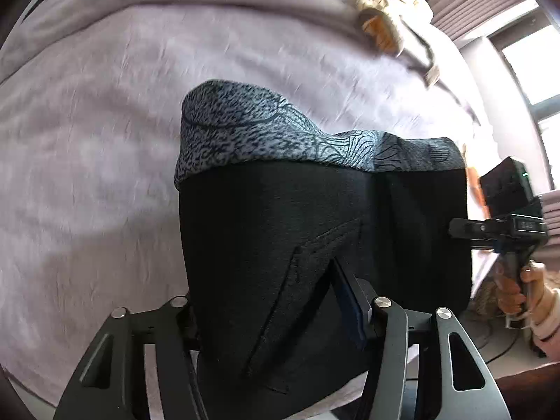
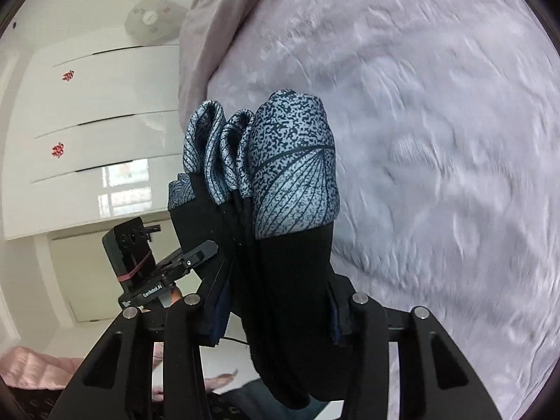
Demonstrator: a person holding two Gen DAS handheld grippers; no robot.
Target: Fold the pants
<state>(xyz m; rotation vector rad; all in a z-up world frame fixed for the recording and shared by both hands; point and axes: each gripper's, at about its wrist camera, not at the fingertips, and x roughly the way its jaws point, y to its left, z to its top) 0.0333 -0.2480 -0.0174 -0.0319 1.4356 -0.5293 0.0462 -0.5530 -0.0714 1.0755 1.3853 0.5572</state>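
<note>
The pants (image 1: pixel 315 231) are black with a grey-blue patterned band (image 1: pixel 245 133) at the far end, folded and held in the air above the bed. My left gripper (image 1: pixel 276 315) is shut on the near edge of the pants. The right gripper (image 1: pixel 462 229) grips the pants' right edge in the left wrist view. In the right wrist view the pants (image 2: pixel 290 280) hang bunched in layers between the fingers of my right gripper (image 2: pixel 276 315), which is shut on them. The left gripper (image 2: pixel 206 250) holds the far side there.
A wrinkled lilac bedsheet (image 1: pixel 105 140) fills the background below the pants, with a bunched duvet (image 2: pixel 210 35) along its edge. Plush items (image 1: pixel 378 24) lie at the bed's far side. White wardrobe doors (image 2: pixel 87 105) stand beyond the bed. A window (image 1: pixel 532 70) is at right.
</note>
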